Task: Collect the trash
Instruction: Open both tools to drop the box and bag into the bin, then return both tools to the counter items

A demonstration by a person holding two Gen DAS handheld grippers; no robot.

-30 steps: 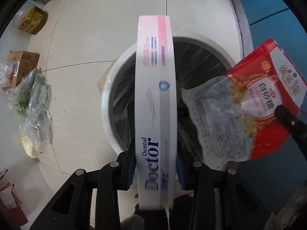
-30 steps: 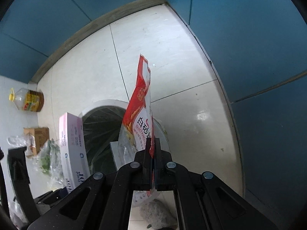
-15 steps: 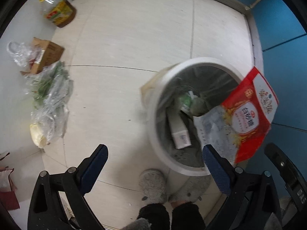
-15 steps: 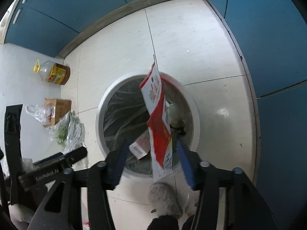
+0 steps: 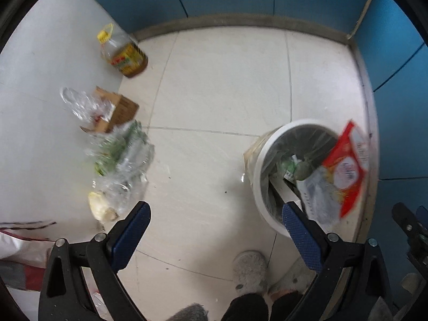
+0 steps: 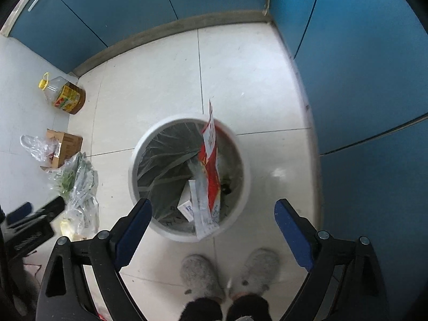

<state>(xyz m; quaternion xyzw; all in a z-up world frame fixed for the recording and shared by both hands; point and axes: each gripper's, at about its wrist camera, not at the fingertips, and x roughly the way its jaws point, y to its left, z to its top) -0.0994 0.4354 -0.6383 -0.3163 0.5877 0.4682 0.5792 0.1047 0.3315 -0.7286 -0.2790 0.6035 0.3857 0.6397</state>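
Trash bin (image 6: pixel 187 230), white-rimmed and lined with a clear bag, stands on the tiled floor (image 6: pixel 240 67) near the corner where the blue cabinet fronts meet, just ahead of the person's grey slippers (image 6: pixel 200 275). A red-and-white sugar packet (image 6: pixel 211 165) hangs edge-on above the bin's mouth, touched by neither tool, so it looks to be dropping in. A white toothpaste box (image 6: pixel 187 208) already lies inside the liner.

Both tools are empty. The right hand-held gripper (image 6: pixel 212 222) is spread wide, its blue pads well apart on either side of the bin. The left hand-held gripper (image 5: pixel 214 224) is likewise spread wide, aimed at bare floor between the bin and the clutter along the left wall.

The step in hand seems to be the release of trash into the bin, and it appears nearly done. More things sit at the left edge of the floor: a clear plastic bag of greens (image 5: pixel 120 155), a small cardboard box (image 5: pixel 117 112) with crumpled plastic beside it, and a cooking-oil bottle (image 5: pixel 123 53). Which of these counts as trash is unclear. The next move probably calls for swinging a gripper leftward, lowering over a loose wrapper, and closing on a firm fold, since thin plastic may slip.
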